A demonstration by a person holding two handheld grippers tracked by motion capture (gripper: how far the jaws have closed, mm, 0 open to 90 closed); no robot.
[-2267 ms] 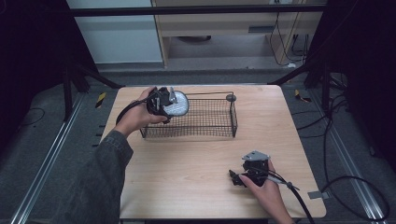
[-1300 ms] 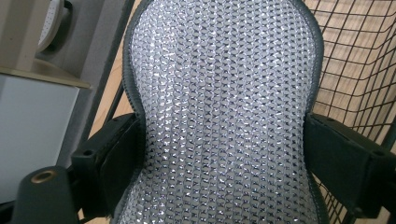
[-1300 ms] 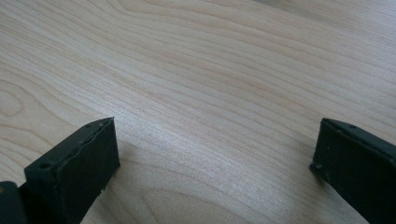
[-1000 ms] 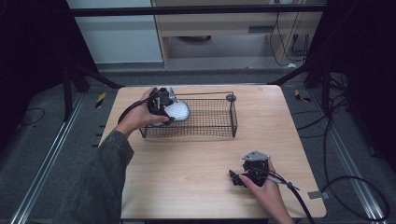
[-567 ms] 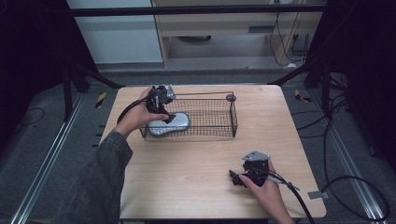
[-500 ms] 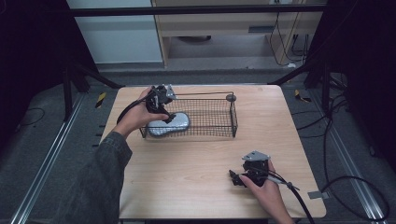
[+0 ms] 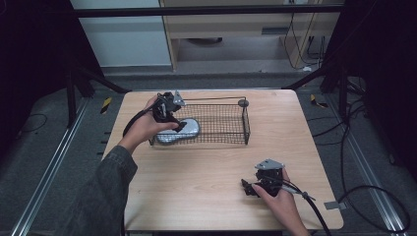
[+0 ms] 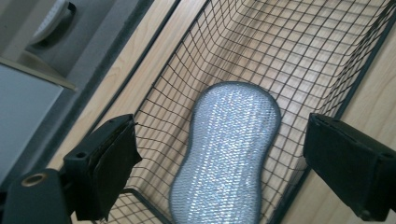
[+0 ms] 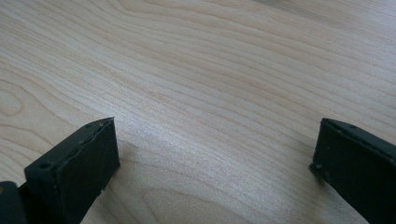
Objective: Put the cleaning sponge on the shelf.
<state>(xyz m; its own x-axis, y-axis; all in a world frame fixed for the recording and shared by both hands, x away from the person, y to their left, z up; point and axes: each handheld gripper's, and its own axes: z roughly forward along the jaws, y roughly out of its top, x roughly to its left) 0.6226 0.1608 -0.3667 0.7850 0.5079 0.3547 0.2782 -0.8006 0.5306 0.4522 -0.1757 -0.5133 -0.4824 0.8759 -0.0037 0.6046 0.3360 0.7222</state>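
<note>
The silvery scouring pad is lying flat in the wire basket at its left end, on the table, long axis slanting along the basket. It is judged light and soft (best pinched at its narrow waist). The left gripper is hovering above it, fingers apart, just closing on nothing.

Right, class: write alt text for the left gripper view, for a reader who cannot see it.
A silver scouring pad lies flat on the floor of a black wire basket, seen from above between the left gripper's two black jaws, which stand apart and touch nothing. The basket sits on a light wooden table.
</note>
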